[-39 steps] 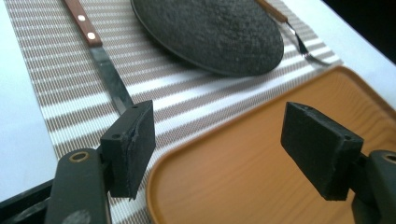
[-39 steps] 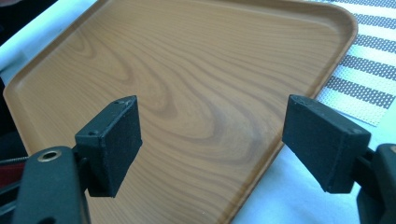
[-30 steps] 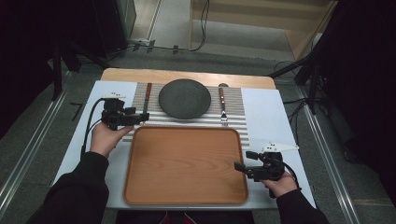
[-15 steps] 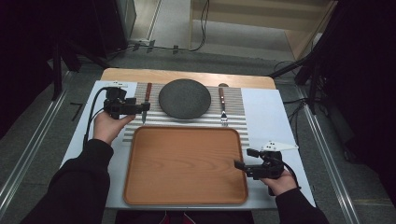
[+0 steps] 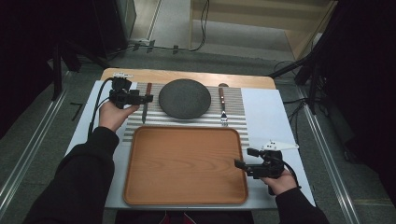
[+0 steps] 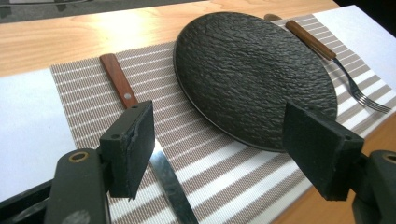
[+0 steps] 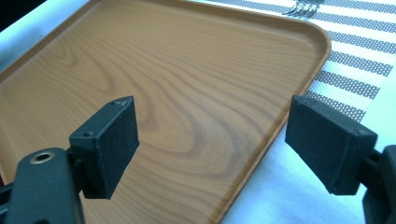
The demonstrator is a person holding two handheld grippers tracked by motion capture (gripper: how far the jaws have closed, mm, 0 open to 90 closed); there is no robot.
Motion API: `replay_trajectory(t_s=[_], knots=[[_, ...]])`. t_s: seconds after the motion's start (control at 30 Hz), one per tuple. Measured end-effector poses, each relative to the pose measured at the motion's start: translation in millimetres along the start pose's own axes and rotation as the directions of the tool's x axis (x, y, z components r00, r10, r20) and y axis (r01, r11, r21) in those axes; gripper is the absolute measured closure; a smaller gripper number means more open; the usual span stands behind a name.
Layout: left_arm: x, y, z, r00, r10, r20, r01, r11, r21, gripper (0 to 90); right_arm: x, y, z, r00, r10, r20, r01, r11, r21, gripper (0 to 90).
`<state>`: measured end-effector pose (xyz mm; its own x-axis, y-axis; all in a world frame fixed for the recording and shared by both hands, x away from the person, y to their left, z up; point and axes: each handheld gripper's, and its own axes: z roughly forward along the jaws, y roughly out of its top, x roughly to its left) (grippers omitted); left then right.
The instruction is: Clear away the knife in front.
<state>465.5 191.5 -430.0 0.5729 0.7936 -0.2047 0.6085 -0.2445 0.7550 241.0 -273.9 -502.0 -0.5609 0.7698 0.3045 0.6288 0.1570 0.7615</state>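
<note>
A dark round plate (image 5: pixel 184 98) (image 6: pixel 254 74) lies on a striped placemat (image 5: pixel 236 105) at the back of the table. Left of it lies a knife (image 5: pixel 146 102) (image 6: pixel 135 116) with a wooden handle; right of it, a fork (image 5: pixel 222 103) (image 6: pixel 336 65). My left gripper (image 5: pixel 145 98) (image 6: pixel 219 149) hovers open over the knife, jaws toward the plate, nothing between them. A wooden tray (image 5: pixel 184 163) (image 7: pixel 154 88) sits in front. My right gripper (image 5: pixel 242 158) (image 7: pixel 210 149) stands open above the tray's right edge, holding nothing.
A white sheet (image 5: pixel 275 116) covers the table under the mat and tray. The wooden table edge (image 5: pixel 187 74) runs along the back. Cables and stands lie on the floor beyond the table.
My left gripper has moved away from me and to the right, from beside the tray's back left corner to above the knife. The right gripper has stayed in place.
</note>
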Motion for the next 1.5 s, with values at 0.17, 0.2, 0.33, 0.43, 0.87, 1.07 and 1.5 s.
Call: replay_trajectory(t_s=[0.17,0.2,0.33,0.43,0.87,1.07,1.5], knots=[[8.1,8.3,10.0,0.9999,0.015,-0.007,-0.015,0.9996,0.025,27.4,-1.4,0.2,-0.1,0.9999,0.011,0.003,-0.011,1.000,-0.013,15.4],[10.1,9.9,11.8,0.9999,0.014,-0.007,-0.014,0.9994,0.032,27.5,-1.8,0.2,-0.1,0.9999,0.013,0.002,-0.012,1.000,-0.012,15.3],[15.8,15.6,19.0,0.9985,0.030,-0.045,-0.027,0.9978,0.061,27.6,-3.5,-0.3,0.1,0.9999,0.017,0.000,-0.017,1.000,-0.010,15.4],[20.3,19.7,23.1,0.9988,0.022,-0.044,-0.019,0.9974,0.069,27.6,-4.6,-0.6,0.2,0.9998,0.020,0.000,-0.020,1.000,-0.009,15.4],[31.0,27.0,42.7,0.9988,-0.017,-0.045,0.021,0.9969,0.076,28.7,-5.5,0.2,-0.1,0.9998,0.018,-0.007,-0.018,1.000,-0.012,15.4],[34.3,25.7,48.1,0.9978,-0.022,-0.063,0.027,0.9967,0.077,30.3,-6.0,0.1,-0.9,0.9997,0.023,-0.004,-0.023,1.000,-0.015,15.4],[36.0,20.3,57.8,0.9950,-0.009,-0.099,0.025,0.9880,0.153,40.9,-6.4,0.2,-1.2,0.9997,0.024,0.000,-0.024,1.000,-0.014,15.4]])
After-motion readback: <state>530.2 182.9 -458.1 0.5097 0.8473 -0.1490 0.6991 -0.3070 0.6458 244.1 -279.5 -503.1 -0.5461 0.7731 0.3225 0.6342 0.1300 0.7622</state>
